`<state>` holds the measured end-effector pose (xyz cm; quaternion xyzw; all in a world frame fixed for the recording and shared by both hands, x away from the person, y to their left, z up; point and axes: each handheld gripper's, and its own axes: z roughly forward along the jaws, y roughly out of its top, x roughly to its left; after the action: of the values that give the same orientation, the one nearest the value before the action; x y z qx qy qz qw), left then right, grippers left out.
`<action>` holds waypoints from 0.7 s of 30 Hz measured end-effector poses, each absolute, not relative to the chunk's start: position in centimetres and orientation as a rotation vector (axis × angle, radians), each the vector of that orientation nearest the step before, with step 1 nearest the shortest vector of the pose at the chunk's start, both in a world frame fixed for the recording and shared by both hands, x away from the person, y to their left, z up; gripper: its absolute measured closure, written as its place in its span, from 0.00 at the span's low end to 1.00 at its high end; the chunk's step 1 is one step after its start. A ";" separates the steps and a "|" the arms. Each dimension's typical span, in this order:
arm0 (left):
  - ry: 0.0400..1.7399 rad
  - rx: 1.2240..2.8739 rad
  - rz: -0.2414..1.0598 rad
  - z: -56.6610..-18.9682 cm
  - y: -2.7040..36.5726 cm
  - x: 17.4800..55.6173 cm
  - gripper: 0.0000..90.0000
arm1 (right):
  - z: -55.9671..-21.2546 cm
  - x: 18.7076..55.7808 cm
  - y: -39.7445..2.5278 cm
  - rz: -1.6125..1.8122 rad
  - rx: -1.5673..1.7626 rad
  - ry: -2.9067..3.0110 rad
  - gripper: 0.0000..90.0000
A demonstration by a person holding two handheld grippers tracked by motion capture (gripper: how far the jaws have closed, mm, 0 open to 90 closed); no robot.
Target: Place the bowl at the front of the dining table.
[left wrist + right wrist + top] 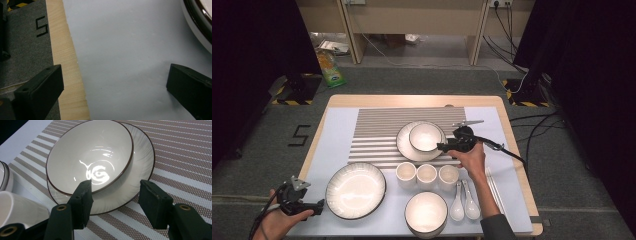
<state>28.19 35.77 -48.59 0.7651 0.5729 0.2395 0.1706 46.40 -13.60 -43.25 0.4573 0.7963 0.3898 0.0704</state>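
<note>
Left hand [274,222] low in the bottom-left corner of the high view, gripping the left tool [318,206], jaws parted wide and pointing right. In the left gripper view, nothing between those jaws. Right forearm reaching up from the bottom edge, right of centre; right hand [472,159] wrapped around the right tool [442,147], aimed left, jaws apart with nothing clamped.
</note>
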 end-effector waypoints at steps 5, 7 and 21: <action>1.626 2.171 0.678 -48.6 35.8 28.2 0.00 | -42.7 45.9 -14.2 1.186 1.364 2.384 0.50; 1.626 2.171 0.677 -48.6 35.8 28.2 0.00 | -42.5 45.4 -14.7 1.156 1.350 2.390 0.50; 1.627 2.174 0.683 -48.6 35.8 28.2 0.00 | -41.3 41.4 -17.3 1.144 1.305 2.408 0.44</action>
<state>28.17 35.75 -48.58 0.7651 0.5727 0.2403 0.1698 41.36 -17.33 -41.32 0.4380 0.8082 0.3840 0.0866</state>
